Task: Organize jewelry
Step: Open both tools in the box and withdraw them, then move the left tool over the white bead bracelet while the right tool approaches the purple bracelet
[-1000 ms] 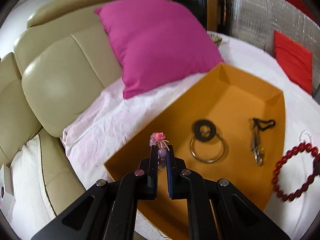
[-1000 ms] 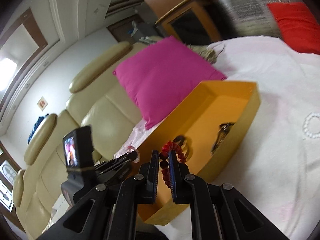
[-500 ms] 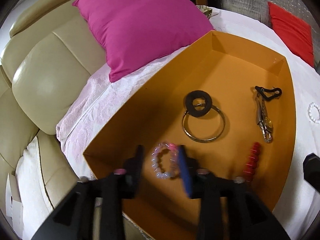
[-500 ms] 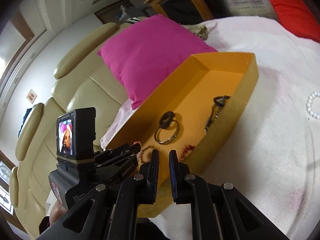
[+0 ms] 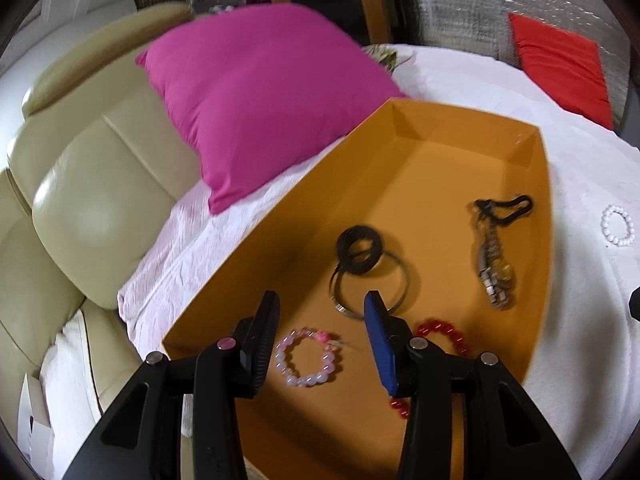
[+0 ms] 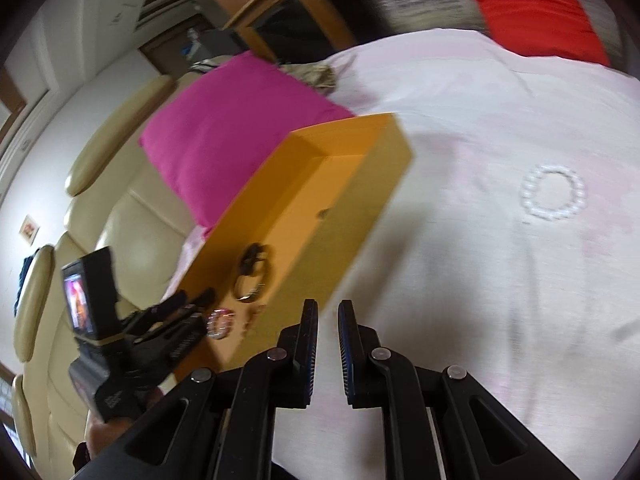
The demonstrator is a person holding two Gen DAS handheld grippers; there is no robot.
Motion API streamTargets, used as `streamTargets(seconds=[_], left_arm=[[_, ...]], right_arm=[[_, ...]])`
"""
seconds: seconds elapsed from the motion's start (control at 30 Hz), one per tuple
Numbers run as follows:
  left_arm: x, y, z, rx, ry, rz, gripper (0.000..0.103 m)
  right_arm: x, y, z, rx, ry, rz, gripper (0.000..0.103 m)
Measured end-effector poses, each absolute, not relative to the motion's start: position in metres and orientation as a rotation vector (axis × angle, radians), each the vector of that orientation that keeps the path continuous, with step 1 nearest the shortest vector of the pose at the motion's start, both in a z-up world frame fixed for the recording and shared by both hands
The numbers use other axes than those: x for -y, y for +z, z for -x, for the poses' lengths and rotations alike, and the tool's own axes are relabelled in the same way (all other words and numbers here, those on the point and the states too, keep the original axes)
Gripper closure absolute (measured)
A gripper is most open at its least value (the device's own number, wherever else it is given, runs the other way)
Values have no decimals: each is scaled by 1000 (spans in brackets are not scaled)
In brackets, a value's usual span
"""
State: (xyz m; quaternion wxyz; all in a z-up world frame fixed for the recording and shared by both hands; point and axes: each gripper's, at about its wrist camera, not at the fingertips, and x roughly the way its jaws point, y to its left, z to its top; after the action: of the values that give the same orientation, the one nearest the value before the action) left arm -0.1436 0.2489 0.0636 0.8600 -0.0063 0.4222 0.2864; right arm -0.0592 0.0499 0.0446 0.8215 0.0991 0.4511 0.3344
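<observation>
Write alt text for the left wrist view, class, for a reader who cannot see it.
The open left gripper hovers over an orange box holding a pink bead bracelet, red bead bracelet, metal bangle and black band.

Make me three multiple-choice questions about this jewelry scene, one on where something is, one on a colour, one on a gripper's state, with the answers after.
1. Where does the white bead bracelet lie?
A. inside the orange box
B. on the white cloth outside the box
C. on the pink pillow

2. What colour is the bead bracelet lying between the left gripper's fingers?
A. pale pink
B. green
C. black

3. How does the left gripper stand?
A. shut on a bracelet
B. shut on nothing
C. open, holding nothing

Answers:
1. B: it rests on the white cloth, to the right of and apart from the orange box.
2. A: the pale pink bracelet, with a pink flower charm, lies on the box floor.
3. C: its fingers are spread wide, with the bracelet loose below them.
</observation>
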Motion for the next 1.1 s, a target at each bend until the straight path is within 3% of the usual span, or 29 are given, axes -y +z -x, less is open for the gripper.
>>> streamTargets(seconds=[0.1, 0.17, 0.27, 0.37, 1.1], left_arm=[[-237, 69, 140, -850, 587, -16, 52], [-226, 74, 139, -821, 580, -37, 42], [-211, 79, 136, -785, 566, -68, 42], [-199, 81, 131, -778, 541, -79, 42], [-78, 74, 84, -797, 341, -177, 41]], right_arm=[[-31, 44, 53, -963, 677, -228, 91], [-20, 43, 50, -967, 655, -240, 85], [-2, 42, 45, -970, 617, -284, 60], [13, 42, 41, -959, 578, -308, 49], [112, 27, 22, -1012, 398, -433, 45]])
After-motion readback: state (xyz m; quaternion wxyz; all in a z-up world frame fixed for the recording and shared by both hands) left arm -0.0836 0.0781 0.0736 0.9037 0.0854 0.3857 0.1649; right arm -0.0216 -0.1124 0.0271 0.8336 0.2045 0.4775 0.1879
